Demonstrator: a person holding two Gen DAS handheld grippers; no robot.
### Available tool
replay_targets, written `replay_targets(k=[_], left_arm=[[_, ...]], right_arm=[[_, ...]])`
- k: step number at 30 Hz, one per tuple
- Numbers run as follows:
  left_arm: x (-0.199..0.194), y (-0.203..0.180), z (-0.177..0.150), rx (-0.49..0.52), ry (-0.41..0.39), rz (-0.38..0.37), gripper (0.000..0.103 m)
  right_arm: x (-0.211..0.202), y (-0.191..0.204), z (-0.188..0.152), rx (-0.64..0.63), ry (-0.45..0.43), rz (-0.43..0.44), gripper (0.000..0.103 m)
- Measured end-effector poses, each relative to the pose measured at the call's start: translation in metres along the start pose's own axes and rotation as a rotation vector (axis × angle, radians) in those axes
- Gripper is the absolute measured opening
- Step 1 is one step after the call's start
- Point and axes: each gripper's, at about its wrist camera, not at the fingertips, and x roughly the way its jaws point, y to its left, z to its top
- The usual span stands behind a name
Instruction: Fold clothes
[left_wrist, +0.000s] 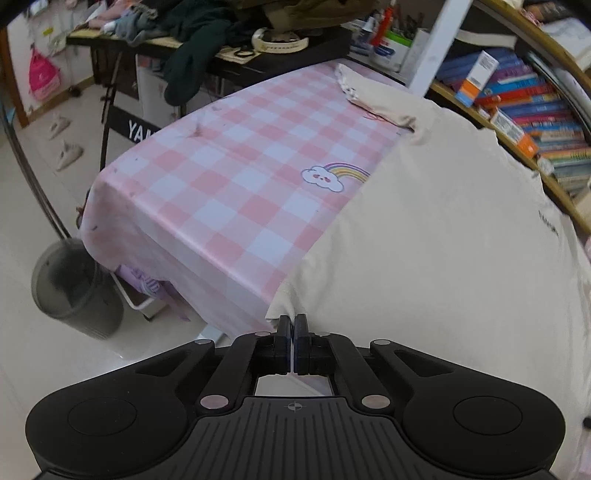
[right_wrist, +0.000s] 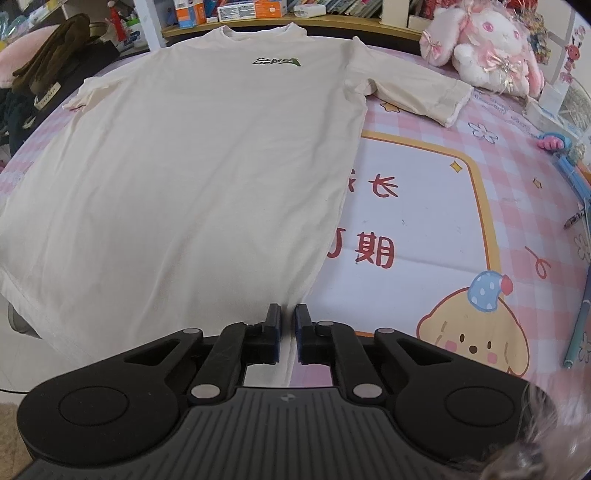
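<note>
A cream T-shirt (right_wrist: 207, 155) lies flat and face up on the pink checked tablecloth (right_wrist: 424, 221), with its collar far from me and a small dark logo (right_wrist: 277, 61) on the chest. My left gripper (left_wrist: 293, 321) is shut on the shirt's lower left hem corner (left_wrist: 284, 306) at the table's near edge. The same shirt (left_wrist: 443, 240) fills the right of the left wrist view. My right gripper (right_wrist: 287, 312) is at the lower right hem corner; its fingers stand a small gap apart, with cream cloth showing between them.
A white and pink plush rabbit (right_wrist: 484, 48) sits at the far right corner, with pens (right_wrist: 580, 325) along the right edge. Bookshelves (left_wrist: 535, 103) stand behind the table. A grey bin (left_wrist: 74, 288) is on the floor at the left, and a cluttered dark desk (left_wrist: 229, 48) stands beyond.
</note>
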Motion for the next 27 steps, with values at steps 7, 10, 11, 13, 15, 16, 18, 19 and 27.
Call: replay_targets(k=[7, 10, 11, 13, 15, 16, 18, 19, 27], left_arm=[[-0.006, -0.009, -0.009, 0.011, 0.015, -0.009, 0.0], [-0.009, -0.011, -0.013, 0.01, 0.015, -0.008, 0.0], [-0.01, -0.012, -0.014, 0.009, 0.014, -0.007, 0.0], [-0.01, -0.011, -0.016, 0.004, 0.017, -0.005, 0.0], [-0.011, -0.012, -0.019, 0.001, 0.017, -0.002, 0.0], [-0.011, -0.012, -0.019, 0.005, 0.017, 0.0, 0.0], [-0.01, -0.014, -0.02, 0.02, 0.018, 0.004, 0.0], [-0.01, -0.016, -0.02, 0.039, 0.021, 0.011, 0.002], [-0.024, -0.038, -0.017, 0.271, -0.094, 0.121, 0.047]], right_arm=[[0.001, -0.019, 0.003, 0.043, -0.007, -0.009, 0.007], [0.001, -0.021, 0.003, 0.043, -0.007, -0.006, 0.007], [0.001, -0.022, 0.003, 0.043, -0.007, -0.004, 0.007], [0.0, -0.023, 0.003, 0.043, -0.008, -0.002, 0.007], [0.0, -0.024, 0.003, 0.041, -0.008, 0.0, 0.007], [0.0, -0.024, 0.002, 0.039, -0.007, 0.002, 0.007], [0.0, -0.024, 0.002, 0.047, -0.007, 0.005, 0.007], [0.0, -0.025, 0.001, 0.052, -0.007, 0.007, 0.007], [-0.003, -0.028, -0.001, 0.095, -0.007, 0.024, 0.017]])
